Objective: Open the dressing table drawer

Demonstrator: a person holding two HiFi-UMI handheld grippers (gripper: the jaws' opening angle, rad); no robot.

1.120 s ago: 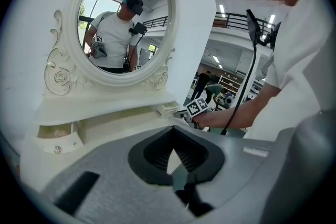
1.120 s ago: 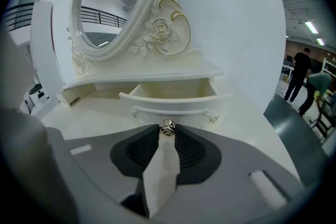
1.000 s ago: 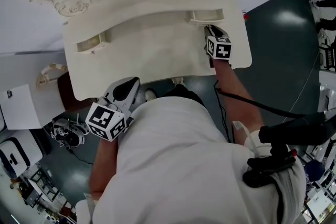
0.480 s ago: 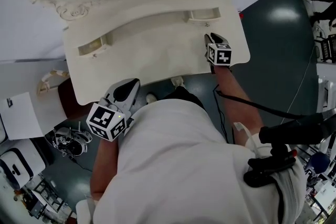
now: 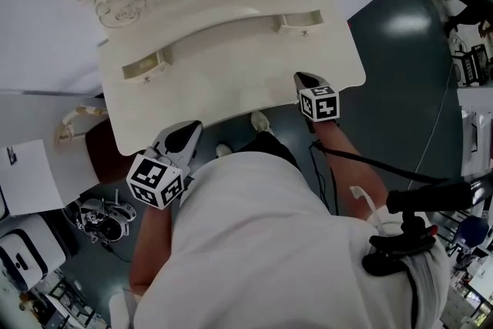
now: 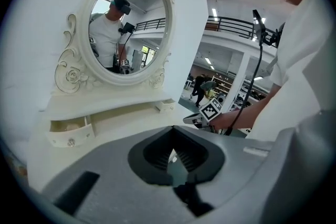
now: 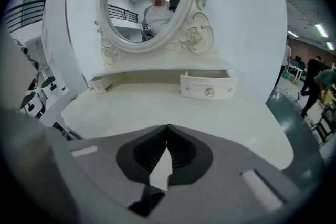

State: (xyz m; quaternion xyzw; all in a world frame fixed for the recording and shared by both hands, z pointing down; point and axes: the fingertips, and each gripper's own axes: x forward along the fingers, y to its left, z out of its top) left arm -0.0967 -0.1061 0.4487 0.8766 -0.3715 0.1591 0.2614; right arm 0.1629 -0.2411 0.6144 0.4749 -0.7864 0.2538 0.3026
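Jaws together, empty: left gripper (image 5: 190, 127), right gripper (image 5: 300, 78). Right gripper view shows right drawer (image 7: 207, 89) knobbed front at 1 o'clock; head view only its open top.

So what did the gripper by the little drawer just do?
The right gripper pulled back from the right drawer to the front edge of the dressing table. Its jaws are shut on nothing. Both the right drawer and the left drawer stayed pulled out. The left gripper is about where it was at the front edge, and it is also shut.
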